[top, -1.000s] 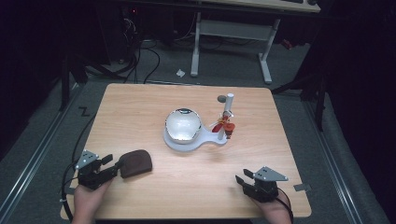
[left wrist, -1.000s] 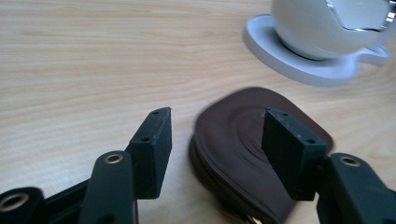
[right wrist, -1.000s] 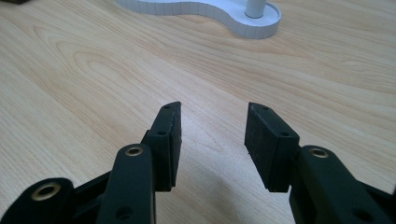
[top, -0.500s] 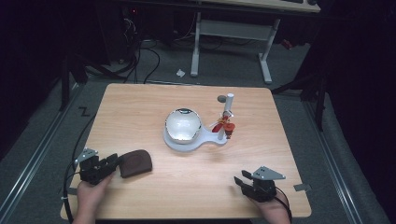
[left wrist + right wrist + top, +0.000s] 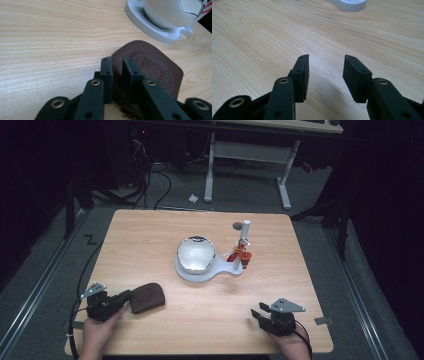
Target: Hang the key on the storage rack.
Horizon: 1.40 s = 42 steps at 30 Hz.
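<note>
Left gripper view: embossed seal on brown leather pouch (image 5: 150, 67).

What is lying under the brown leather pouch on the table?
The brown leather pouch lies flat on the wooden table, its near edge pinched by the left tool. Whatever might be beneath its middle is covered, and its contents are hidden.

White base (image 5: 200, 271) w/ shiny dome (image 5: 196, 253), post (image 5: 244, 232), mid-table.

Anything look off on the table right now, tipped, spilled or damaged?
Nothing stands out. The brown leather pouch lies flat near the left gripper, whose jaws have just been closing on its near edge. The white stand with its shiny bowl sits upright mid-table. No spills show.
</note>
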Motion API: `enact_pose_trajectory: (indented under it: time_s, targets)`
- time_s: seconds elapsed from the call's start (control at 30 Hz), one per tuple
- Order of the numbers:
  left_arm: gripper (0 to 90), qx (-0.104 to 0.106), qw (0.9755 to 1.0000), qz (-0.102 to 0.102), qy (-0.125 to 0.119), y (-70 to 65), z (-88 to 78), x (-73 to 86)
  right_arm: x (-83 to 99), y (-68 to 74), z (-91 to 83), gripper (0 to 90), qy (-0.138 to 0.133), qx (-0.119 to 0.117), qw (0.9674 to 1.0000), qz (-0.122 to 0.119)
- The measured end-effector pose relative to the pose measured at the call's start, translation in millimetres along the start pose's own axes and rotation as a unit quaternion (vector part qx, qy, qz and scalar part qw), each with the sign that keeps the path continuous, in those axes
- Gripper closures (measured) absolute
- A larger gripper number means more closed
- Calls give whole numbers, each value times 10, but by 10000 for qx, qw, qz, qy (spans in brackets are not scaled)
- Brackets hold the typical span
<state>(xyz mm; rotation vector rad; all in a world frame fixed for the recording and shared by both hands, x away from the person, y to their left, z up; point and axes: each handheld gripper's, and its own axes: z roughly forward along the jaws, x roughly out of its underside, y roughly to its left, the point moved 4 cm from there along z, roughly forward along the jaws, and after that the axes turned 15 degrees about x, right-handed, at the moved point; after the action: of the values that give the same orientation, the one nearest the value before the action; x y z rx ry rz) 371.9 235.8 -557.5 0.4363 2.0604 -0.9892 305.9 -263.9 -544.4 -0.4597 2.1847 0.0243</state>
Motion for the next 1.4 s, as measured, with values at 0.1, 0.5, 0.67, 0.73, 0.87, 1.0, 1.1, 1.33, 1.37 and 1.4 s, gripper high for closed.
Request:
enact_pose_trajectory:
  time_s: [0.1, 0.5, 0.67, 0.73, 0.87, 1.0, 1.1, 1.33, 1.37, 1.4]
  targets:
    - [854, 2, 9999, 126, 62, -31, 11, 9, 2, -5, 1, 566, 3, 5, 10000, 13]
    - [871, 27, 9995, 275, -173, -98, -27, -16, -5, -26, -10, 567, -35, 17, 10000, 31]
    - [872, 54, 9985, 455, -314, -185, -54, -62, -7, -37, -9, 568, -59, 37, 10000, 54]
    - [872, 54, 9979, 536, -363, -231, -67, -77, -11, -44, -13, 568, -90, 58, 9999, 51]
    - [873, 78, 9966, 671, -473, -312, -92, -119, -16, -67, -18, 572, -168, 107, 9997, 137]
    - [875, 62, 9948, 845, -564, -389, -115, -170, -9, -85, 6, 574, -148, 141, 9997, 123]
    - [876, 51, 9940, 910, -604, -425, -125, -173, -4, -94, 6, 576, -143, 162, 9997, 150]
    - [878, -27, 9916, 1074, -726, -500, -152, -210, -13, -97, 25, 577, -166, 169, 9996, 139]
    - [878, -30, 9912, 1083, -754, -513, -162, -215, -11, -96, 25, 577, -169, 174, 9996, 146]
    - [879, -26, 9911, 1080, -773, -520, -166, -220, -9, -97, 23, 577, -174, 175, 9996, 167]
